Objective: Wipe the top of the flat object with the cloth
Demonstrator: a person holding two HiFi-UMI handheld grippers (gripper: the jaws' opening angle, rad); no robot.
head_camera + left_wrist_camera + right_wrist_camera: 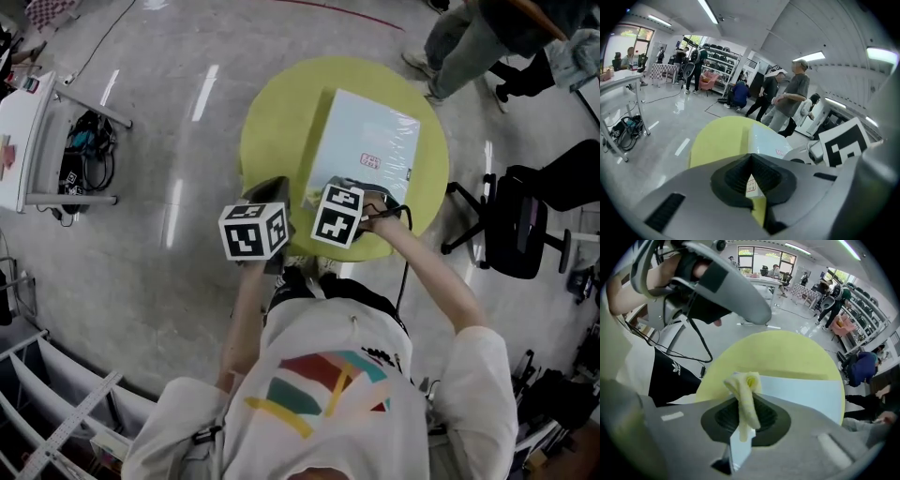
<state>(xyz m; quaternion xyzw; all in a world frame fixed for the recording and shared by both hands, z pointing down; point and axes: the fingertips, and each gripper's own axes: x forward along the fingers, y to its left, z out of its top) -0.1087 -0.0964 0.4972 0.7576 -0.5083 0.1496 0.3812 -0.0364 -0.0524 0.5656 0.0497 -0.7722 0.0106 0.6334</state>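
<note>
A pale blue flat object (pixel 370 150) lies on a round yellow table (pixel 272 122). My right gripper (pixel 745 386) points steeply down over the object's near edge (pixel 806 390) and is shut on a folded yellow cloth (pixel 744 401), which sticks out past the fingertips. In the head view the right gripper (pixel 361 194) is at the object's near corner, and the cloth is hidden under its marker cube. My left gripper (pixel 269 192) hovers beside it over the table's near left rim. Its jaws (pixel 751 159) are shut with nothing between them, and the flat object (pixel 768 139) lies ahead.
A black office chair (pixel 520 225) stands right of the table. People (pixel 469 37) stand beyond its far side. A white desk (pixel 23 141) with cables (pixel 89 150) under it is at the left, and metal shelving (pixel 56 412) at the lower left.
</note>
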